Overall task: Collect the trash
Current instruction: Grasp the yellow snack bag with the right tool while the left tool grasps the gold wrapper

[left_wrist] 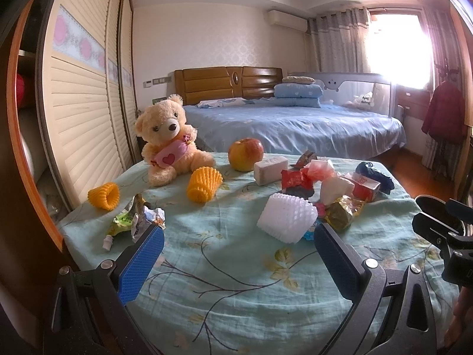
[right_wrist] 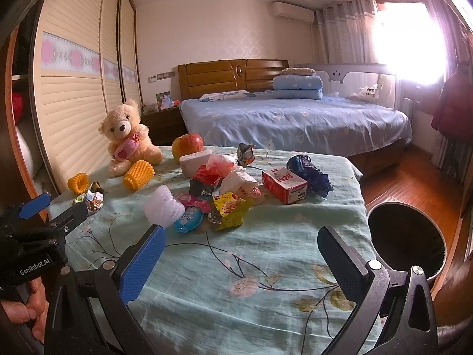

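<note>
Collection looks barely begun, as far as one can judge. The left gripper (left_wrist: 239,236) and right gripper (right_wrist: 241,238) both hover wide apart and empty over the near edge of the desk (right_wrist: 266,295). The trash is all on the cloth: a heap of wrappers (right_wrist: 230,189), a red carton (right_wrist: 283,185), a white foam net (left_wrist: 286,217), two yellow nets (left_wrist: 204,183). The bin (right_wrist: 406,236) beside the desk appears dark and empty inside.
</note>
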{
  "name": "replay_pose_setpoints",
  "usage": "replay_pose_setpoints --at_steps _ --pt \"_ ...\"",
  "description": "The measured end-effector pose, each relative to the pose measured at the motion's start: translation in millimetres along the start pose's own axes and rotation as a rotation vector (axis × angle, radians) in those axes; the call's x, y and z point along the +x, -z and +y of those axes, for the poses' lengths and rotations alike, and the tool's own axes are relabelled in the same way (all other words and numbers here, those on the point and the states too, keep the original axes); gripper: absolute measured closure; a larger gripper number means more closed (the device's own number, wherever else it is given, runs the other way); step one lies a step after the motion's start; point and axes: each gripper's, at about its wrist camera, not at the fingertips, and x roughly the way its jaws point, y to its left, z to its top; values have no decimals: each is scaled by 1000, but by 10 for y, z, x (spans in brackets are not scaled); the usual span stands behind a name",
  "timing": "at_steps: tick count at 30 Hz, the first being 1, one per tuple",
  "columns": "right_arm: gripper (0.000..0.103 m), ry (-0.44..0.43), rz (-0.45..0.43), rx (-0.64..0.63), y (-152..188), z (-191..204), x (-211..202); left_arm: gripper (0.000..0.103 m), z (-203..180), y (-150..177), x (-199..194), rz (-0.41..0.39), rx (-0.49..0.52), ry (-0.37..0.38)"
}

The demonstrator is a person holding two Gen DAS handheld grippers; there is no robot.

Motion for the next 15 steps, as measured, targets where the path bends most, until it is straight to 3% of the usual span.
replay_pose_setpoints --at_steps 9,15 --pt "0 -4 16 10 -8 9 65 1 25 -5 94 27 -9 19" --pt "0 -54 68 35 -16 -32 268 2 31 -26 293 80 -3 49"
